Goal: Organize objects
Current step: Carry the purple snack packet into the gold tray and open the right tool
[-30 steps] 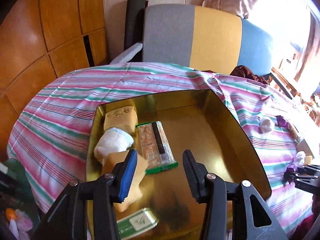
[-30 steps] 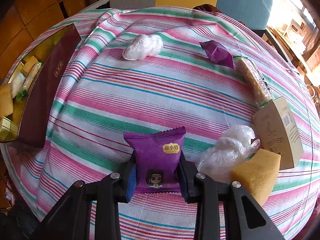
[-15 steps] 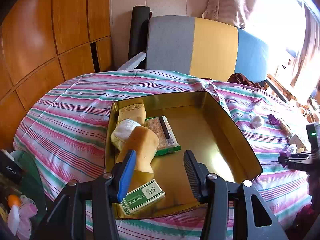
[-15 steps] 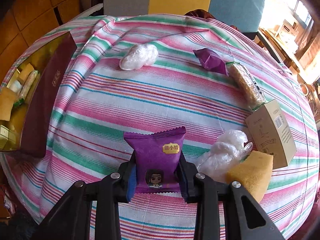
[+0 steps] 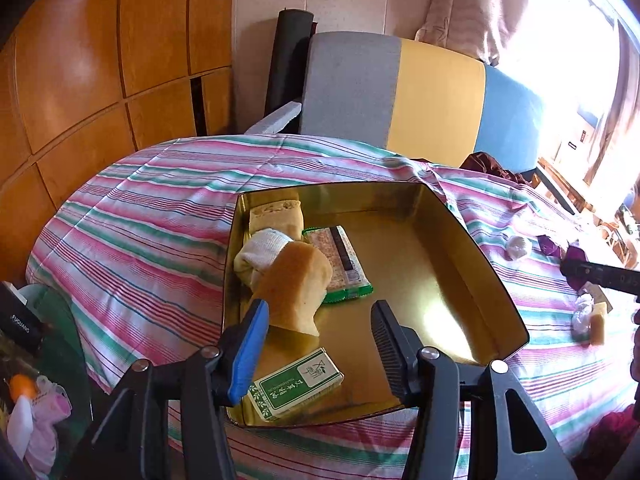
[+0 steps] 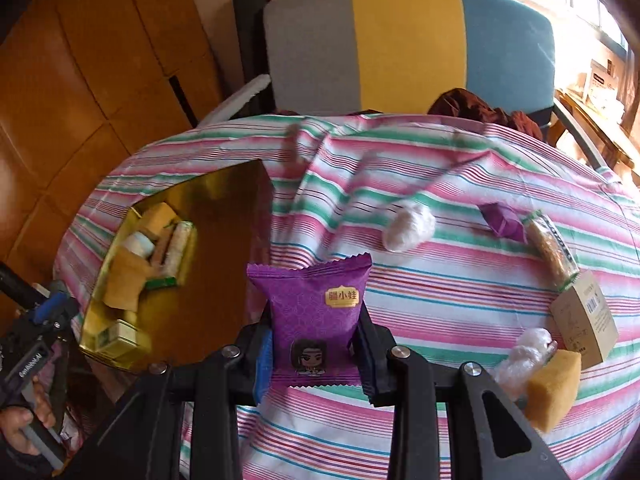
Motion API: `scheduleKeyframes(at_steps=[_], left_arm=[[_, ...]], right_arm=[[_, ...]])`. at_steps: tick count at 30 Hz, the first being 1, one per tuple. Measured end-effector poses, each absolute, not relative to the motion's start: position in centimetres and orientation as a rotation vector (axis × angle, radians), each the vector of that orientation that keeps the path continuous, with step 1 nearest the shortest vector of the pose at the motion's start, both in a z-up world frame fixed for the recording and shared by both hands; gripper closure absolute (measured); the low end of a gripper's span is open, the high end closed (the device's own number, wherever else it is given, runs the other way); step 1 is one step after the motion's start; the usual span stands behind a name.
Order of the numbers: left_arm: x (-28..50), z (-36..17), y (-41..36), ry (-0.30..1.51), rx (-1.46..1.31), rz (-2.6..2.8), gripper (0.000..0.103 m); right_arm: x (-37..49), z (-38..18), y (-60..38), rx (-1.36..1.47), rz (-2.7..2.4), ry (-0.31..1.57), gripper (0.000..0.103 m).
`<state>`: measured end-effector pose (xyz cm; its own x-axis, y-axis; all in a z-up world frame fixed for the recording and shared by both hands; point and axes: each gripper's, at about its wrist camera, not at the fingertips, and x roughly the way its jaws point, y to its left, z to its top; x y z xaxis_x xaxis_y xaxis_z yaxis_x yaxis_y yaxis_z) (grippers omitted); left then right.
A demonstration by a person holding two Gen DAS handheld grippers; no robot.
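Note:
My right gripper (image 6: 314,354) is shut on a purple snack packet (image 6: 312,312) and holds it above the striped tablecloth, right of the gold tin (image 6: 224,280). My left gripper (image 5: 318,344) is open and empty above the near part of the gold tin (image 5: 492,296). In the tin lie a tan sponge (image 5: 296,284), a white wrapped ball (image 5: 262,250), a cake piece (image 5: 276,218), a green-edged bar (image 5: 342,262) and a green-white box (image 5: 298,386).
On the cloth to the right lie a white wrapped ball (image 6: 408,226), a purple wrapper (image 6: 504,222), a grain bar (image 6: 554,252), a kraft box (image 6: 586,318), a clear-wrapped lump (image 6: 522,354) and a yellow sponge (image 6: 554,386). A grey, yellow and blue chair (image 5: 420,100) stands behind the table.
My right gripper has lifted the purple packet off the cloth and moved left toward the tin. My left gripper has drawn back from the tin, empty, leaving the tan sponge inside.

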<state>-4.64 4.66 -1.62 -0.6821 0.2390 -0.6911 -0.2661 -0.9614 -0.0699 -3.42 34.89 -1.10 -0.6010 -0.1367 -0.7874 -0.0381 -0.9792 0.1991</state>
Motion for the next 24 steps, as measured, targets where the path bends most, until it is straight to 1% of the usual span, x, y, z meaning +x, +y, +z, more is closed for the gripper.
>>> scheduleKeyframes(at_steps=[3,8,11,14,17,19,21,22,24], left_arm=[[-4.6,-1.6,4.0,0.046,-1.080,2.662,0.049],[-4.7,-1.8,2.1,0.004,-1.094,2.690,0.049],[-4.8,-2.1,0.5,-0.031,-1.113,2.717,0.048],[-5.0,-2.5,-1.4,-0.065,-1.133,2.751,0.044],[-5.2,-3.1,-2.9,-0.097,-1.162,2.776,0.044],[-5.3,-3.4,-3.7,-0.111,-1.181,2.787,0.044],[-5.3,-3.7,-4.2,-0.121,-1.194,2.791,0.044],[-5.3,-3.8,-4.4,-0.129,-1.199,2.792,0.043],[-5.4,-4.0,-4.5,-0.138,-1.201,2.793,0.038]], right_arm=[[-5.0,-0.9,31.3,1.349,-2.680,-0.270,0.069],[-8.3,-2.4,25.2,1.377,-2.551,-0.229,0.069],[-10.4,-3.6,22.0,1.410,-2.481,-0.236,0.069],[-12.4,-4.5,19.3,1.430,-2.418,-0.263,0.069],[-14.3,-5.6,17.3,1.450,-2.371,-0.304,0.067],[-15.4,-6.4,16.2,1.479,-2.378,-0.293,0.067],[-16.0,-7.2,15.7,1.508,-2.387,-0.286,0.058],[-16.2,-7.6,15.6,1.523,-2.379,-0.294,0.057],[-16.1,-7.9,15.8,1.527,-2.349,-0.321,0.053]])
